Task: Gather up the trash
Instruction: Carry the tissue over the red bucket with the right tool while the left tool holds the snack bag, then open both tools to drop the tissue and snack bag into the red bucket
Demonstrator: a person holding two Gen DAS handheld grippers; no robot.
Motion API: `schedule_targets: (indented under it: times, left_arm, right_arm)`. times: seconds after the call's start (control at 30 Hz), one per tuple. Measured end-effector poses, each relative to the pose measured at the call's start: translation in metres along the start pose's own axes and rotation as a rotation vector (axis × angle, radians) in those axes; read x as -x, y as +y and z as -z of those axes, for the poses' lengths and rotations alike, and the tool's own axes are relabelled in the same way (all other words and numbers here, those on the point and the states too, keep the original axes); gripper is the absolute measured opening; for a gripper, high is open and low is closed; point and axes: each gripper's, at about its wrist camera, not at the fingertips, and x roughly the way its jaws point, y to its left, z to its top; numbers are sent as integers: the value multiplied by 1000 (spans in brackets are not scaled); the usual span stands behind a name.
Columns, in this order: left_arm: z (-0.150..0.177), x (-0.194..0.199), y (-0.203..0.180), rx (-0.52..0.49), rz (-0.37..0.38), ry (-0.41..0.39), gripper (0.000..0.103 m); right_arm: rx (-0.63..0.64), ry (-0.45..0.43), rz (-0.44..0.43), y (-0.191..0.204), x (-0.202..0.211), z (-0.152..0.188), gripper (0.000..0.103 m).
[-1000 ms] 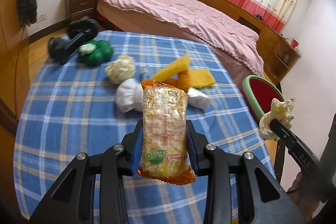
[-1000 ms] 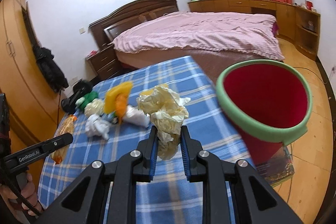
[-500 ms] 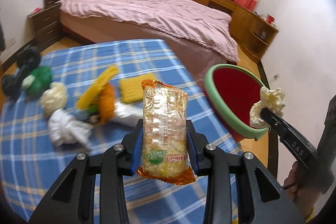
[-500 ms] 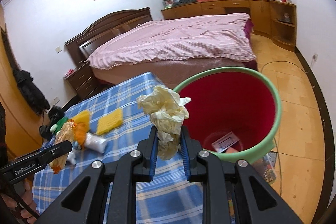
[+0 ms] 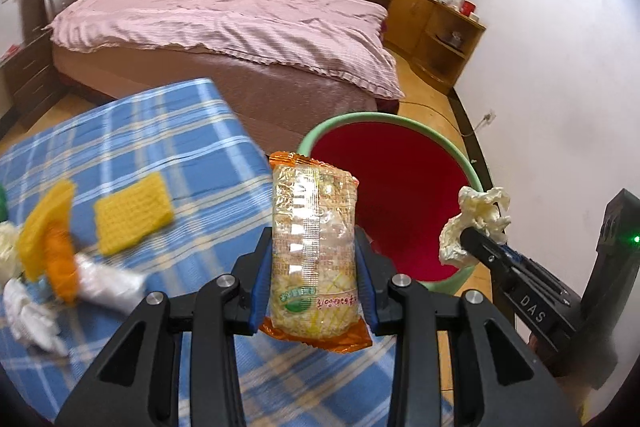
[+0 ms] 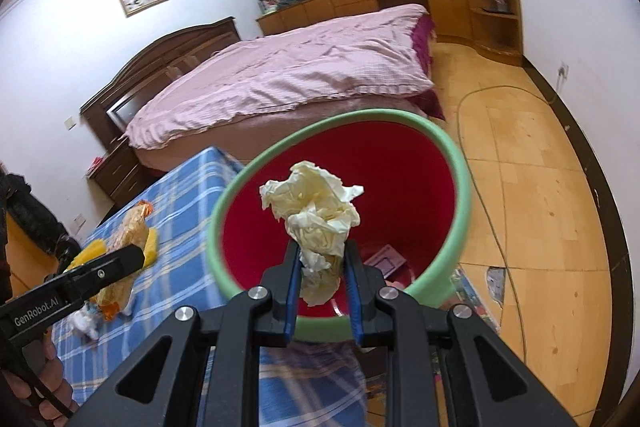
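Squarely over the mouth of the red bin point(image 6: 400, 187), the right tool point(image 6: 322, 263) pinches a crumpled cream paper wad point(image 6: 316, 211) between its blue pads point(image 6: 291, 291), the wad standing above the fingertips with open bin interior behind it on every side. Beside the bin, the left tool point(image 5: 314, 279) is pressed onto an upright noodle packet point(image 5: 314, 247), held above the tabletop point(image 5: 132, 155) edge nearest the bin, its orange bottom seam hanging below the fingers. The bin's green rim point(image 5: 460, 155) sits just beyond that blue-checked edge, with bare wooden floor point(image 6: 540, 207) on the bin's far side and the pink-covered bed point(image 5: 224, 19) beyond it.

Only the right wrist view looks down into the bin, where flat packaging point(image 6: 384, 259) lies at the bottom. Only the left wrist view shows the remaining litter away from the bin: a yellow waffle-textured pad point(image 5: 134, 215), a yellow-and-orange item point(image 5: 50, 235) and white crumpled tissue point(image 5: 30, 315), all blurred.
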Motion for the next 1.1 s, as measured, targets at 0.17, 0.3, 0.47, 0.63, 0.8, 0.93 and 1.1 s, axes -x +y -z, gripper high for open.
schedule_targets:
  times: [0.17,0.3,0.47,0.63,0.8,0.93,1.1]
  left_arm:
    - [-5,-25,-15,-20,22,26,37]
    - [-7,-44,-22,-33,41,43,37]
    - [-8,-54,-24,-38,41,56,39]
    - [-9,-55,-24,-33,37,58,47]
    - [-7,-54,-21,-28,29,59,47]
    - [-5,-49,-17,-15,24,58,47]
    - [-2,-37,-11,1,13,48,47]
  right_arm:
    - [-15,7,26,-15,-12,-3,23]
    - [-17,16,39,-22,-20,-5,23]
    - [-20,25,48,-28,-27,-6,24]
    - [-26,38,46,-31,-32,-5,27]
    - [-44,52,43,-35,-34,-3,29]
    - [-40,51,22,-34,-33,-3,43]
    - [-42,44,16,-29,-30,-4,53]
